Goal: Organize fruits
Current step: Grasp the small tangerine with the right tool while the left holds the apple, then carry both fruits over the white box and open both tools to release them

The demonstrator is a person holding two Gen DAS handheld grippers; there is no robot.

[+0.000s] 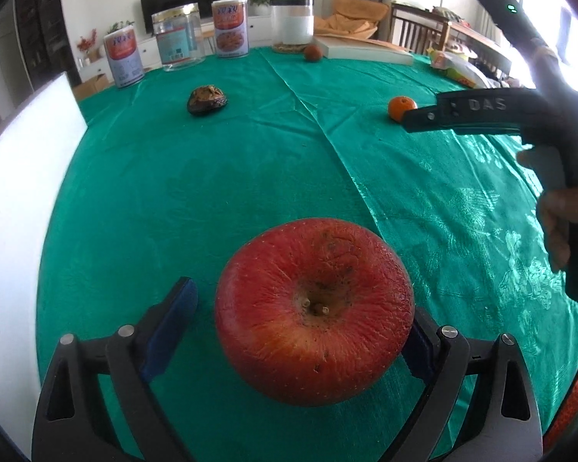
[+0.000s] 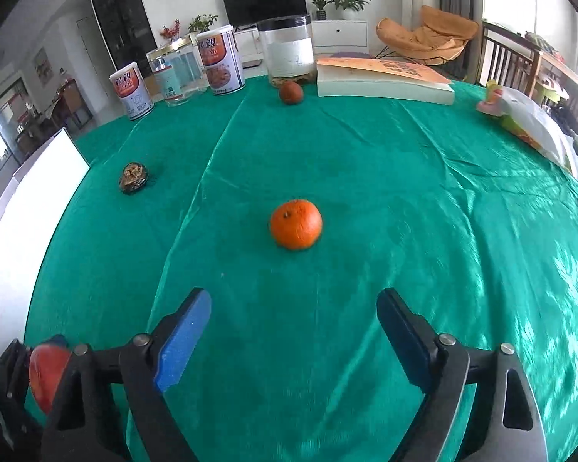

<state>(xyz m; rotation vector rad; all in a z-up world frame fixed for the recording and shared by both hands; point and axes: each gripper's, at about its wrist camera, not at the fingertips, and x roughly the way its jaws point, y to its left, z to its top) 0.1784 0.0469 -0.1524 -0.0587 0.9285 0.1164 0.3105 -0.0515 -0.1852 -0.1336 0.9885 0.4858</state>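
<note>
Partly hidden behind the red apple (image 1: 314,310), the right-hand pad of the left gripper (image 1: 289,331) may or may not touch the fruit; the left-hand pad (image 1: 171,329) stands clear of it with cloth showing in the gap, so the jaws are wide and not clamped. The apple sits between them on the green tablecloth (image 1: 212,192). In the right wrist view only a red sliver of it shows at the lower left edge, behind the right gripper's frame.

The right gripper (image 2: 294,342) has its jaws apart with nothing between them, and the orange (image 2: 296,224) lies ahead of its tips on the cloth. From the left wrist, that gripper's arm cuts off part of the orange, and the person's hand (image 1: 558,227) is cropped at the frame edge.

Farther back lie a dark, mottled fruit (image 2: 134,178) that is hard to identify and a small reddish one (image 2: 291,92) beside a thick book (image 2: 381,81). Printed cans (image 2: 219,65) and clear jars (image 2: 289,54) line the far edge. Behind are a television (image 2: 264,0), potted plants (image 2: 346,0) and an orange chair (image 2: 427,38).
</note>
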